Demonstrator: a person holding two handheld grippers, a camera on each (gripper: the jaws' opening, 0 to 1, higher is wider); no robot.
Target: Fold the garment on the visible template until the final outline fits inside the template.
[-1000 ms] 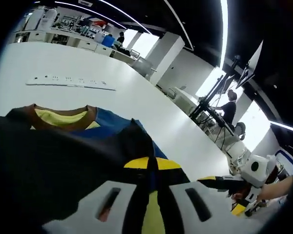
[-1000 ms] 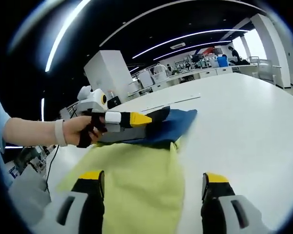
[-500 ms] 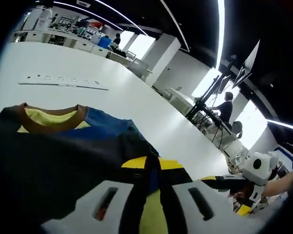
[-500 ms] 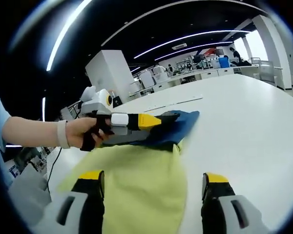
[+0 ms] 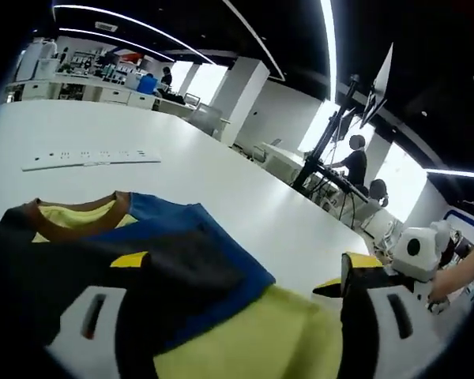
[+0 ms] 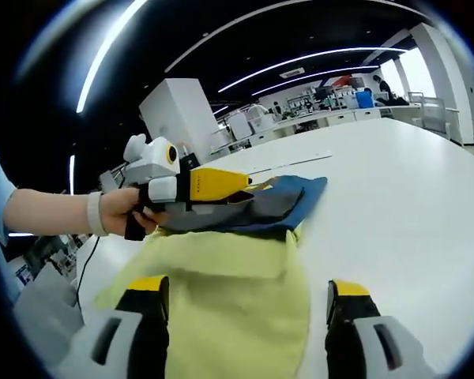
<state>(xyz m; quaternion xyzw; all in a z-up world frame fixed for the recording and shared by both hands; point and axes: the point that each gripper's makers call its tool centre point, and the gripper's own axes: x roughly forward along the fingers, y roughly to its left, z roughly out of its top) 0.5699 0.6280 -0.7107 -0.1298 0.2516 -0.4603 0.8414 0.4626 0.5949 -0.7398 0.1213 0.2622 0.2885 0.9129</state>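
Note:
The garment lies on the white table [image 5: 245, 189]. It has a yellow-green body [image 6: 229, 276], a blue panel [image 5: 197, 237], a dark grey part [image 5: 55, 276] and a brown collar [image 5: 71, 225]. My left gripper [image 5: 245, 262] is open, with its jaws wide apart over the blue and yellow-green cloth and nothing held. In the right gripper view the left gripper [image 6: 221, 185] rests on the folded dark and blue end [image 6: 300, 197]. My right gripper [image 6: 245, 288] is open, and its jaws straddle the yellow-green cloth.
A long white strip with dark marks [image 5: 87, 156] lies on the table beyond the collar, also visible as a thin strip [image 6: 292, 164] behind the garment. A person's hand [image 6: 126, 213] holds the left gripper. Desks, monitors and people stand far off around the table.
My left gripper has gone from shut on the dark and yellow cloth to wide open, letting the fold go. The right gripper has stayed open over the yellow-green cloth.

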